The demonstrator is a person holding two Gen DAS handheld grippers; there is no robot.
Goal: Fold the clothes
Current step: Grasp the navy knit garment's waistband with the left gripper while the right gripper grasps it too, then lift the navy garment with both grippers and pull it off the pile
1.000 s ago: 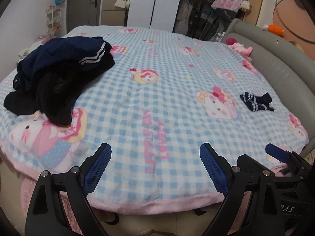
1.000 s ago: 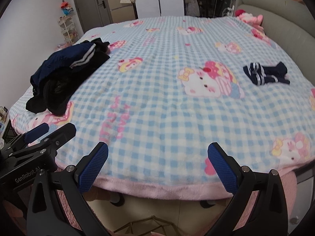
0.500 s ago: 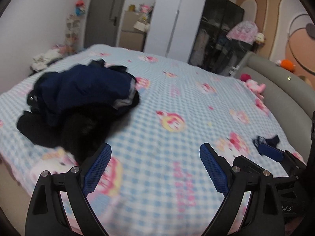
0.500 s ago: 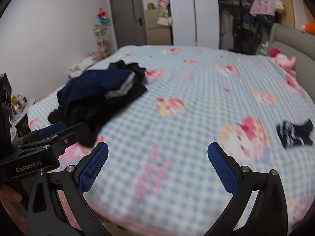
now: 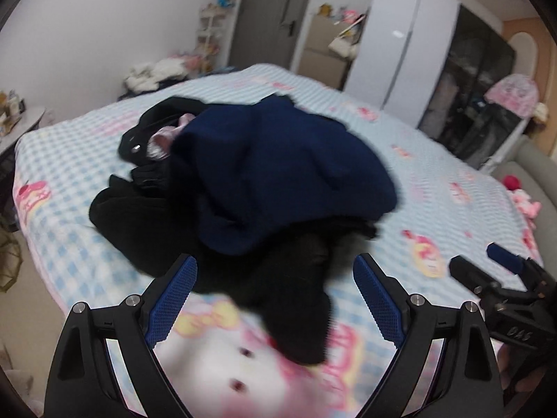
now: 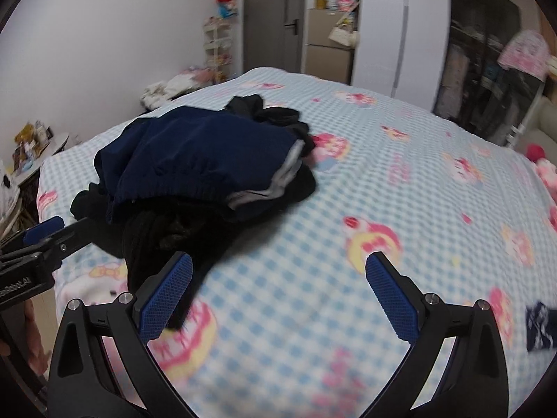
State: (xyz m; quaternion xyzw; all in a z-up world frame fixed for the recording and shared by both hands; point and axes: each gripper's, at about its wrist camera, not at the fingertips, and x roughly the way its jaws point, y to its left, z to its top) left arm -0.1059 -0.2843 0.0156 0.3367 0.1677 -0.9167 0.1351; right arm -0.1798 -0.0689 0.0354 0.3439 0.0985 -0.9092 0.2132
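A heap of dark clothes lies on the left part of the bed: a navy garment [image 5: 278, 167] with grey-white stripes [image 6: 285, 174] on top of black garments [image 5: 292, 296]. My left gripper [image 5: 275, 296] is open and empty, right over the near edge of the heap. My right gripper [image 6: 278, 296] is open and empty above the bedspread, its left finger [image 6: 167, 296] beside the heap's black edge. A small folded navy piece [image 6: 541, 325] lies at the right.
The bed has a blue checked blanket [image 6: 400, 209] with pink cartoon prints. A grey headboard [image 5: 532, 170] and pink plush toy [image 5: 522, 195] are at right. Wardrobes [image 5: 410, 35] and a door [image 6: 271, 17] stand behind. White clothes [image 6: 174, 87] lie past the far left bed edge.
Both grippers have moved forward and left, from the foot of the bed up to the clothes heap. Both stay open. The heap now fills the left wrist view.
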